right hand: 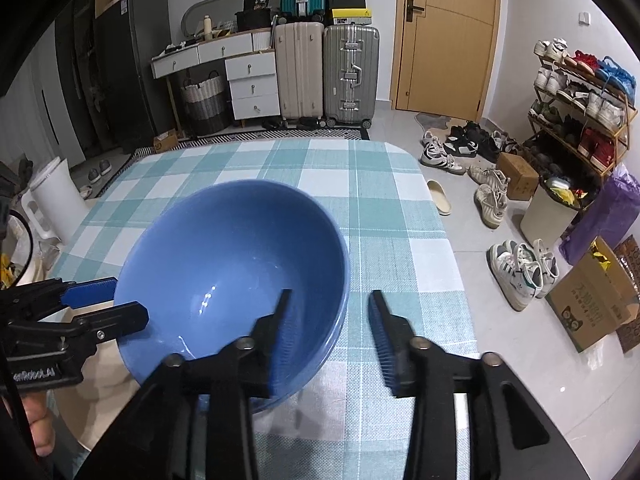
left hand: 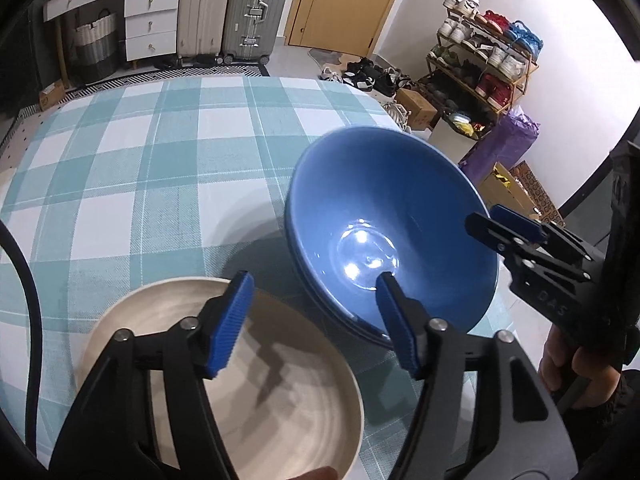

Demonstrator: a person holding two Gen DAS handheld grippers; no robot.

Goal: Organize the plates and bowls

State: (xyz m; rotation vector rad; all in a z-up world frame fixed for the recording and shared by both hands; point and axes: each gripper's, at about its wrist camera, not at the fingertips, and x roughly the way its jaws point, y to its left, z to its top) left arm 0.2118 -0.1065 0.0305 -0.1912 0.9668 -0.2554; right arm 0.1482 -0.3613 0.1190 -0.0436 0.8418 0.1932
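A blue bowl (left hand: 392, 216) stands nested in another blue one on the checked tablecloth (left hand: 140, 140), leaning a little. A beige plate (left hand: 248, 400) lies just beside it, on the near side. My left gripper (left hand: 316, 320) is open: one pad hangs over the plate, the other over the bowl's inside. My right gripper (right hand: 332, 336) is open too and straddles the bowl's (right hand: 224, 264) near right rim, one finger inside, one outside, pads apart from it. In the right wrist view the left gripper (right hand: 108, 306) reaches the bowl's left rim above the plate (right hand: 92, 400).
The table's right edge (right hand: 448, 240) runs close to the bowls. Beyond it the floor holds loose shoes (right hand: 520, 272), a cardboard box (right hand: 592, 304), a bin and a shoe rack (right hand: 580, 120). Suitcases (right hand: 328, 76) and drawers stand behind the table's far edge.
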